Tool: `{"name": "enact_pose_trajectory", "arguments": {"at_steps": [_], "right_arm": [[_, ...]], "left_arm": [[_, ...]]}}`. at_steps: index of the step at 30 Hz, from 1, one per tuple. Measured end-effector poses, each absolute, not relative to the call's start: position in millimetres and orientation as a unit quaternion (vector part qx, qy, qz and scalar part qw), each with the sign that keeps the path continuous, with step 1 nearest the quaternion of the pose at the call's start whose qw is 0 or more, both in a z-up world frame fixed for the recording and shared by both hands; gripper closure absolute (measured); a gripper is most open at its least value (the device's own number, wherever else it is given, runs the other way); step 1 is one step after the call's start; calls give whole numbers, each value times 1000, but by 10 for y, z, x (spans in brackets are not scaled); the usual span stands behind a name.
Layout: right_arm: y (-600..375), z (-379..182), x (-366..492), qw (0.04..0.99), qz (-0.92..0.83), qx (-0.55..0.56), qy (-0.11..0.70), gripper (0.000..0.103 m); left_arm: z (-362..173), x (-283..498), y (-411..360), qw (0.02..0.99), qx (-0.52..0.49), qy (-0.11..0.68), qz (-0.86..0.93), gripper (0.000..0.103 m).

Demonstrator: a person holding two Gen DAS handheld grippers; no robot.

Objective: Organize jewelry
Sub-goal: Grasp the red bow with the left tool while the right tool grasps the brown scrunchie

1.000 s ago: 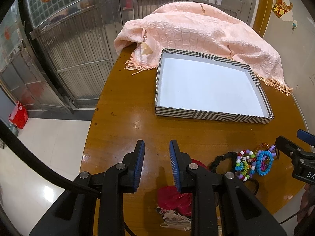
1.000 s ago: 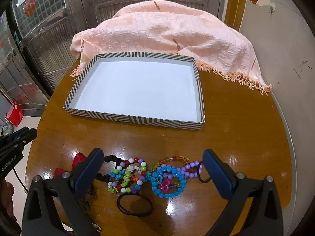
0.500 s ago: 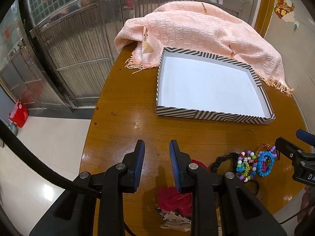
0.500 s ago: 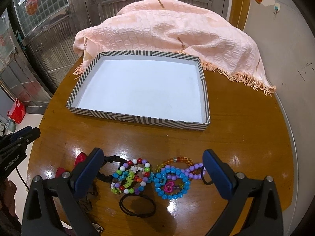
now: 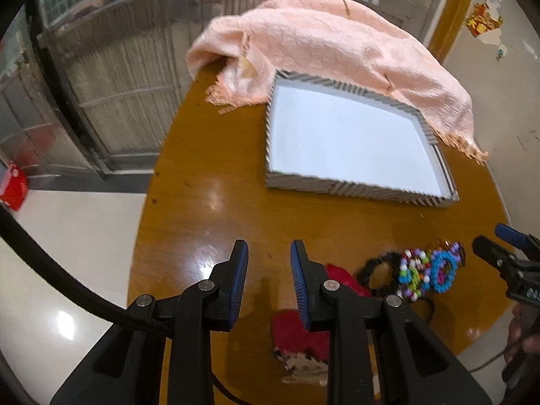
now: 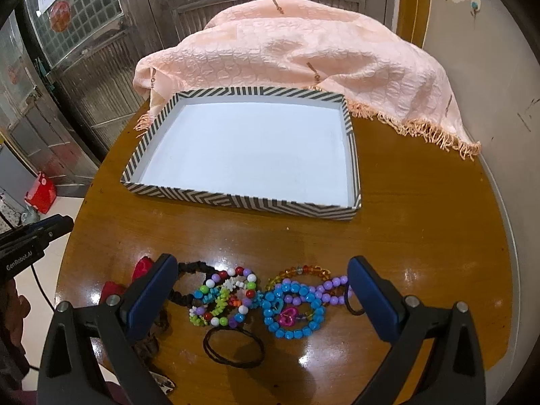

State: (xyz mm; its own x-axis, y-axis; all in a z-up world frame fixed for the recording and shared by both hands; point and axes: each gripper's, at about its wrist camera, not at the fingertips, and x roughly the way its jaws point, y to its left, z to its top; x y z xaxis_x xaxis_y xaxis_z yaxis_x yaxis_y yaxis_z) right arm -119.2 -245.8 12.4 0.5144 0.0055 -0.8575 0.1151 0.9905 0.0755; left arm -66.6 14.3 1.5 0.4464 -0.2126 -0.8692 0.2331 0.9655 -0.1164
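- Right gripper, fingers spread wide and pinching nothing, lowered closer over the cluster of multicoloured beaded bracelets than a second ago — beads larger between the blue pads, the approach evidently under way.
- Bracelets lying on the glossy round wooden tabletop at its near edge, beside a black elastic hair tie and red fabric scrunchies; none yet lifted.
- Shallow white tray with black-and-white striped rim sitting empty, well apart from the jewelry, a peach fringed blanket heaped behind it.
- Left gripper swung leftward and blurred by motion, fingers a narrow gap apart, holding nothing, above bare wood beside the scrunchies.
- Likely next: closing on one bracelet, then carrying it to the tray — sorting seemingly at its start.
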Motion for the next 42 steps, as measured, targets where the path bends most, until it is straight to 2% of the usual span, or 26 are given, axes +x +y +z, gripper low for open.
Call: {"name": "enact_pose_trajectory", "arguments": {"at_steps": [12,16,18,23,29,31,32,40,42], "right_arm": [[-2451,37,-1255,858,-9,58,510,1],[-2349,-21,-1301,849,50,72,522,2],[-2247,-101,-1326,837,80,72,536,7],[-1952,-336,-1352,809,132,58,570,27],[-1612,-445,-1393,797,179,36,576,30],[-1487,-486,-1386,795,192,25,574,33],[-1455,-504,-1376,794,195,22,575,35],[-1106,-861,-1103,781,213,-15,588,55],[-1051,-927,-1054,777,215,-14,591,65]], "left_arm": [[-392,-940,-141,788,63,564,-238,95],[-426,-946,-153,778,59,570,-258,95],[-437,-934,-175,773,57,572,-268,94],[-591,-896,-254,756,68,590,-275,93],[-733,-832,-291,755,77,595,-264,92],[-765,-774,-248,757,60,597,-259,96],[-765,-751,-207,759,49,596,-258,103],[-681,-580,90,778,20,586,-223,103],[-640,-571,139,784,16,581,-218,103]]}}
